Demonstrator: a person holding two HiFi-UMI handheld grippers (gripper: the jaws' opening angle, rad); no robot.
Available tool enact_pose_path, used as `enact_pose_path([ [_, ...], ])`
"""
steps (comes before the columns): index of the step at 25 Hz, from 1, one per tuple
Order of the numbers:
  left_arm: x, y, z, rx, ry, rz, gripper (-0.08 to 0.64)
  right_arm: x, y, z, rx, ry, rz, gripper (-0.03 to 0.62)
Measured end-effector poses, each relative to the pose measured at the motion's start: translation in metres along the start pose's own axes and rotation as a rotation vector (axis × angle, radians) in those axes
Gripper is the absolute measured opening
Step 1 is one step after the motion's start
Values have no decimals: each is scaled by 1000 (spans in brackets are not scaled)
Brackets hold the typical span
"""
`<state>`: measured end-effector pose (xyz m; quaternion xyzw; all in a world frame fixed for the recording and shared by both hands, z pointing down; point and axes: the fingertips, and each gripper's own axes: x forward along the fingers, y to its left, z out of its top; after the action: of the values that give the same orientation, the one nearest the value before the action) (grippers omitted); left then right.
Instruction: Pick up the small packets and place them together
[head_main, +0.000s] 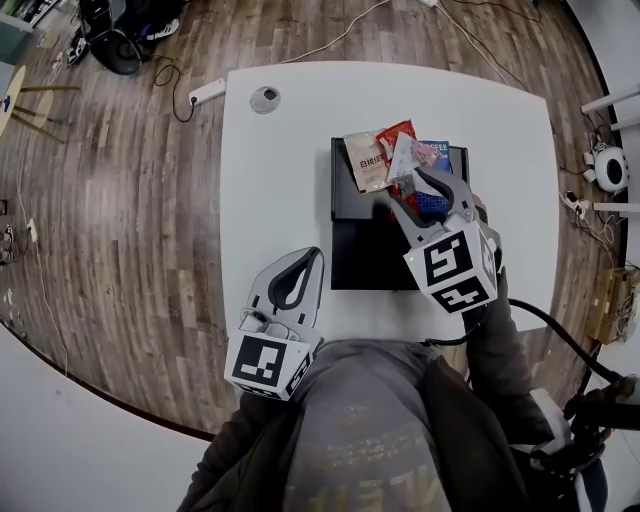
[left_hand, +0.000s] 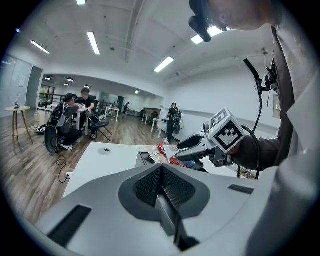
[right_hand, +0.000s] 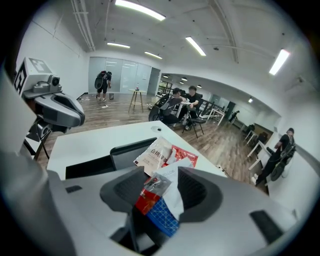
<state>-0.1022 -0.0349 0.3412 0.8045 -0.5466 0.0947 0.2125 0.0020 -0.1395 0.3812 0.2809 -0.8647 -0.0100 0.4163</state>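
Several small packets lie bunched at the far end of a black tray (head_main: 360, 250): a tan one (head_main: 367, 160), a red one (head_main: 397, 135), a white one (head_main: 405, 158) and a blue one (head_main: 433, 200). My right gripper (head_main: 420, 200) hovers over this pile, its jaws spread apart. In the right gripper view the white packet (right_hand: 172, 180), the blue packet (right_hand: 162, 216) and a small red-and-clear packet (right_hand: 150, 192) sit loosely between its jaws (right_hand: 159, 187), with gaps at the pads. My left gripper (head_main: 312, 255) rests near the table's front edge, shut and empty (left_hand: 161, 167).
The white table (head_main: 290, 180) has a round grey cable port (head_main: 265, 98) at its far left. A power strip (head_main: 207, 92) and cables lie on the wooden floor. People sit at desks farther back (left_hand: 75, 117).
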Motion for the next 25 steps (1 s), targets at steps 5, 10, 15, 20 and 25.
enact_pose_path([
  [5, -1, -2, 1, 7, -5, -9, -3, -13, -3, 8, -5, -48, -40, 201],
  [10, -2, -9, 5, 25, -13, -32, -3, -32, 4, 11, 28, -111, -60, 199],
  [15, -10, -15, 9, 49, -39, -77, -3, -48, 14, 15, 152, -187, -72, 104],
  [20, -32, -13, 10, 73, -67, -59, -3, -52, 31, 22, 308, -284, -14, 5],
  [25, -41, -48, 23, 113, -89, -163, -3, -91, 47, 25, 379, -307, -18, 5],
])
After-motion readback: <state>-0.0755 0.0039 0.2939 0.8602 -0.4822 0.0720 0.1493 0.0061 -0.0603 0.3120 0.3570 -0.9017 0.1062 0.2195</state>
